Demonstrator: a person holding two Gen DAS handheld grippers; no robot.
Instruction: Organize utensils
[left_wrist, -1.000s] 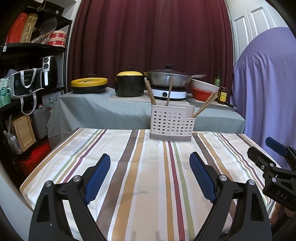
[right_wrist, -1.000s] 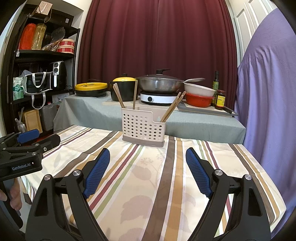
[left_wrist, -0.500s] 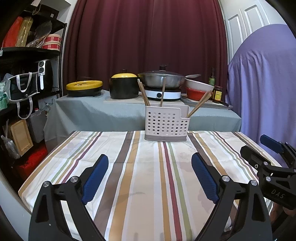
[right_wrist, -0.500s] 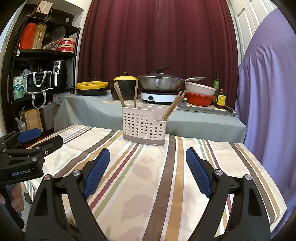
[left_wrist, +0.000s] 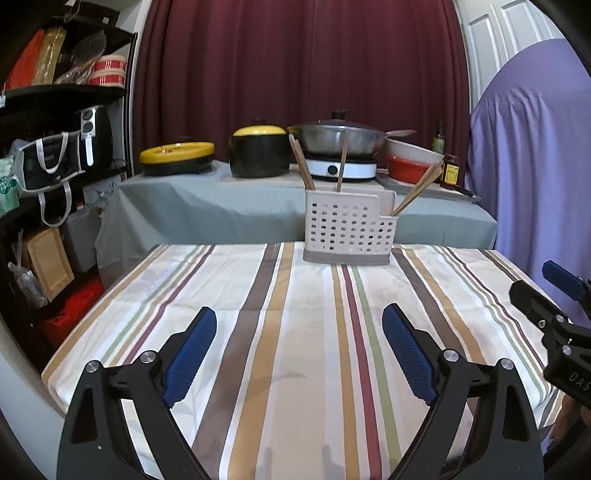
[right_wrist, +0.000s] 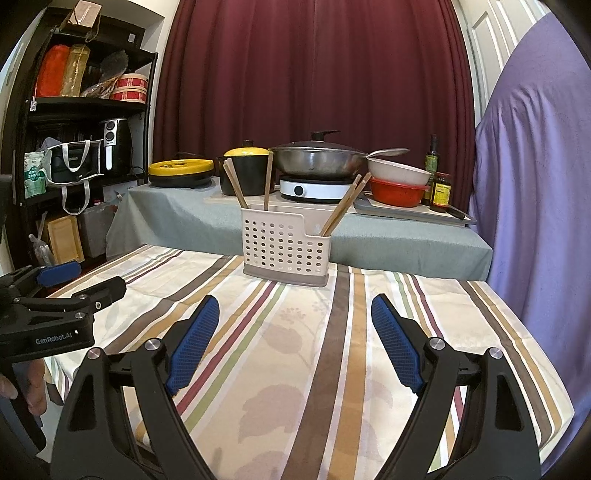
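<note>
A beige perforated utensil holder (left_wrist: 349, 230) (right_wrist: 286, 247) stands upright at the far edge of the striped table (left_wrist: 295, 350) (right_wrist: 332, 350). Wooden chopsticks (left_wrist: 303, 162) (right_wrist: 236, 184) lean out of its taller left compartment, and a further pair (left_wrist: 417, 190) (right_wrist: 345, 205) leans right out of the low right compartment. My left gripper (left_wrist: 299, 325) (right_wrist: 77, 277) hovers open over the near half of the table, nothing between its blue pads. My right gripper (right_wrist: 291, 314) (left_wrist: 543, 278) is open too, beside it and well short of the holder.
Behind the table a grey-covered counter (left_wrist: 258, 206) carries a yellow lid (left_wrist: 177, 153), a black pot (left_wrist: 258, 151), a wok on a burner (left_wrist: 340, 142), bowls (left_wrist: 410, 162) and bottles (right_wrist: 437, 184). A dark shelf unit (right_wrist: 81, 147) fills the left. A purple-draped shape (right_wrist: 535, 184) stands at the right.
The left wrist view has shifted slightly, so the holder now sits a little higher and further off. The right gripper has not moved. Both stay open.
</note>
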